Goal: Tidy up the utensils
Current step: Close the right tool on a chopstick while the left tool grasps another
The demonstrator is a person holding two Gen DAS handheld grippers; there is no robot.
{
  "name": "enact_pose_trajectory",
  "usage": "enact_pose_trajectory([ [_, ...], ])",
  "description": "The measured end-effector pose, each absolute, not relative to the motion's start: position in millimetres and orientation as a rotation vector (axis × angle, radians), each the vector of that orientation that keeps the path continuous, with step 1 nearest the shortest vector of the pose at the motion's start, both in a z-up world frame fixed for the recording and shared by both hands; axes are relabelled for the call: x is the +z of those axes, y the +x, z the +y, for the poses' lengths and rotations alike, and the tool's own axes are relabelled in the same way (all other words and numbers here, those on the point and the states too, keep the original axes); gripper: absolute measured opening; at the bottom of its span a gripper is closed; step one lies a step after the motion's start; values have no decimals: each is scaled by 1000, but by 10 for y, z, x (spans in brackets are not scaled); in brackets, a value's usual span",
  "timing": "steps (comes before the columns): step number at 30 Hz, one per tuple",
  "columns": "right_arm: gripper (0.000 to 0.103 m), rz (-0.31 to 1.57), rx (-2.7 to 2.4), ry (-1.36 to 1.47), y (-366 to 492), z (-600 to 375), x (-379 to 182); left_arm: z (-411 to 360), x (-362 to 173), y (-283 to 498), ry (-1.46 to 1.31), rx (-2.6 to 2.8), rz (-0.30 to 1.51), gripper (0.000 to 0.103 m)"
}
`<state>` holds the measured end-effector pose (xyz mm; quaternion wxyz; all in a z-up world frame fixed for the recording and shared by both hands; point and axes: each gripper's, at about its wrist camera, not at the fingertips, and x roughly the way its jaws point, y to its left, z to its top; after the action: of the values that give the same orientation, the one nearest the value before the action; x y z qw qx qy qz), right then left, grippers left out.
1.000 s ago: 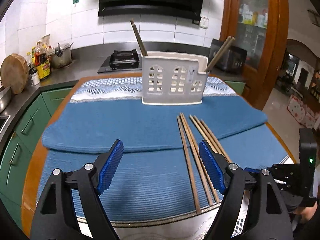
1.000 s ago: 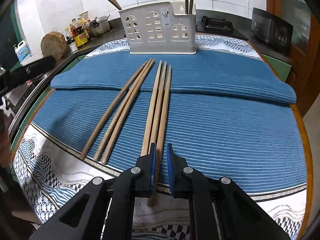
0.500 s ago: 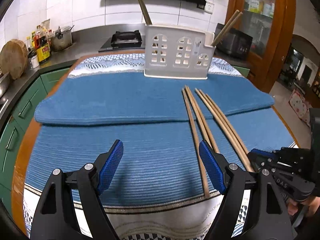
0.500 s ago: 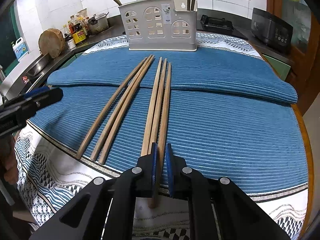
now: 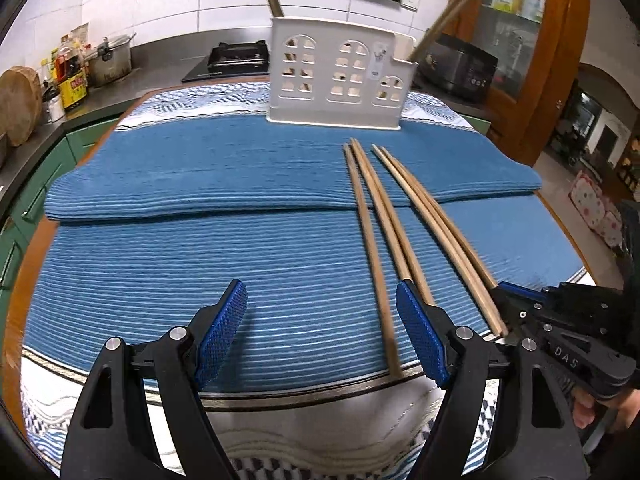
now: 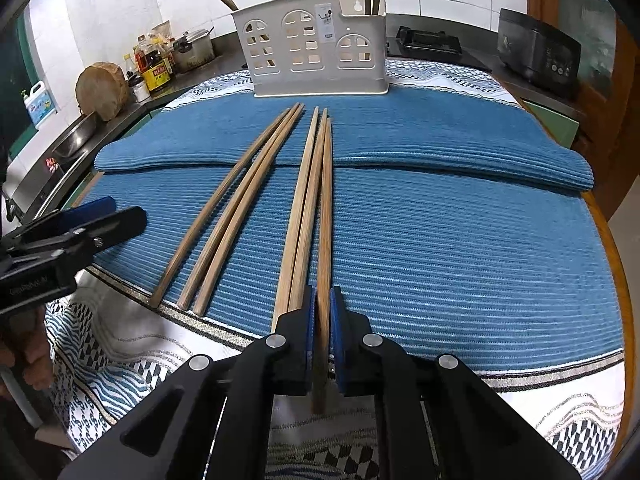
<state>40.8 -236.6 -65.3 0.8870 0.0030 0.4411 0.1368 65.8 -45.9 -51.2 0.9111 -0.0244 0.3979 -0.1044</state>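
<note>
Several long wooden chopsticks lie on the blue mat (image 6: 460,240), pointing at a white utensil holder (image 6: 316,46) at the far edge, which has chopsticks standing in both end slots. My right gripper (image 6: 323,308) is shut on the near end of the rightmost chopstick (image 6: 326,208), low over the mat's front edge. My left gripper (image 5: 322,304) is open and empty, hovering left of the chopsticks (image 5: 370,236). The holder also shows in the left wrist view (image 5: 336,76). The right gripper shows at the right of the left wrist view (image 5: 504,292).
The mat covers a round wooden table (image 6: 612,248) with a patterned cloth (image 6: 520,400) at the front. Behind are a counter with bottles (image 6: 154,66), a pot (image 6: 196,50), a round chopping block (image 6: 102,90), a stove (image 6: 430,38) and a black appliance (image 6: 538,54).
My left gripper has moved forward and right, closer to the chopsticks. My right gripper stays clamped on the rightmost chopstick in about the same spot.
</note>
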Motion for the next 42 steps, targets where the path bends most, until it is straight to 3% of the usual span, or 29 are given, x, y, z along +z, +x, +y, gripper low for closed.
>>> enact_pose_trajectory([
  [11,7,896,276,34,356,-2475,-617,-725,-719,899,-70,-269,882,43],
  [17,7,872,269,45,331,-2556,-549,-782,-761,968,-75,-264,890,36],
  [23,7,855,268,53,322,-2586,-516,-843,-757,973,-58,-250,884,23],
  [26,7,853,269,57,320,-2595,-518,-878,-759,973,-42,-236,881,22],
  [27,7,853,269,58,317,-2600,-520,-893,-759,973,-36,-235,881,17],
  [42,7,827,269,86,263,-2703,-463,-1070,-768,1032,50,-194,900,16],
])
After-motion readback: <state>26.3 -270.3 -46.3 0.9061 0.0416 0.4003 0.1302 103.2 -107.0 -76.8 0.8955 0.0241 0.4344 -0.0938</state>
